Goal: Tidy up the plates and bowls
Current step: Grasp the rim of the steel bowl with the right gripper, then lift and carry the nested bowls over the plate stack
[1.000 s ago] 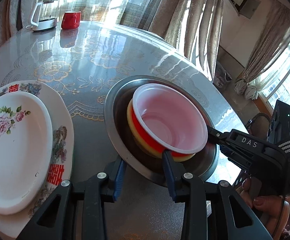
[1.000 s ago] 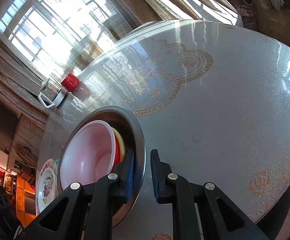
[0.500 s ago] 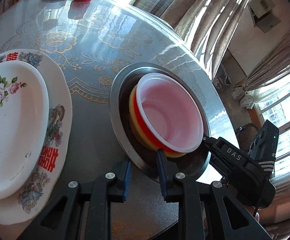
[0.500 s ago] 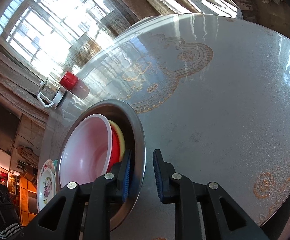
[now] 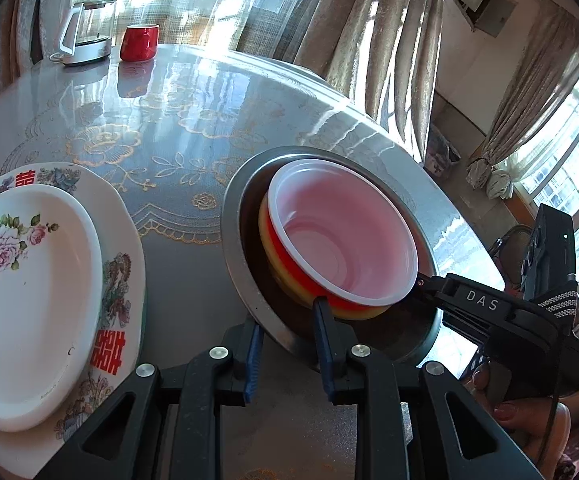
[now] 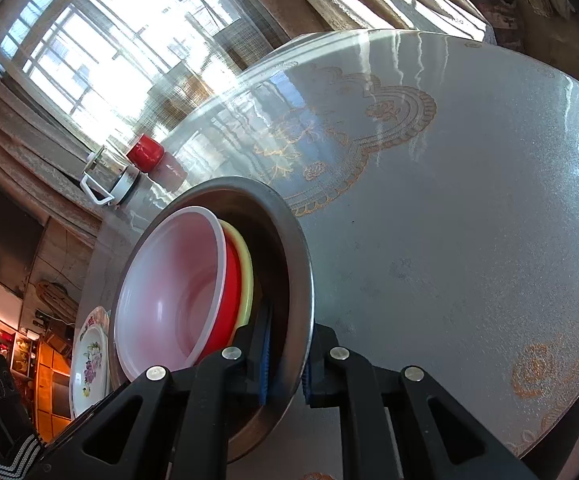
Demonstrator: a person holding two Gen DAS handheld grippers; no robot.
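A steel bowl (image 5: 236,248) sits on the round table and holds a stack of a yellow bowl (image 5: 267,236), a red bowl (image 5: 289,268) and a white bowl (image 5: 341,232). My left gripper (image 5: 289,344) has its fingers astride the steel bowl's near rim, one outside and one inside. My right gripper (image 6: 285,356) clamps the steel bowl's rim (image 6: 303,280) from the right side; it also shows in the left wrist view (image 5: 425,282). A white floral plate (image 5: 25,300) lies on a larger patterned plate (image 5: 123,280) at the left.
A glass kettle (image 5: 87,28) and a red cup (image 5: 139,42) stand at the table's far edge. The table edge (image 5: 461,216) runs close behind the steel bowl on the right. Curtains and windows lie beyond.
My left gripper closed in on the steel bowl's near rim, then its jaws widened again. My right gripper stays clamped on the rim; the bowl's far side looks tilted up a little.
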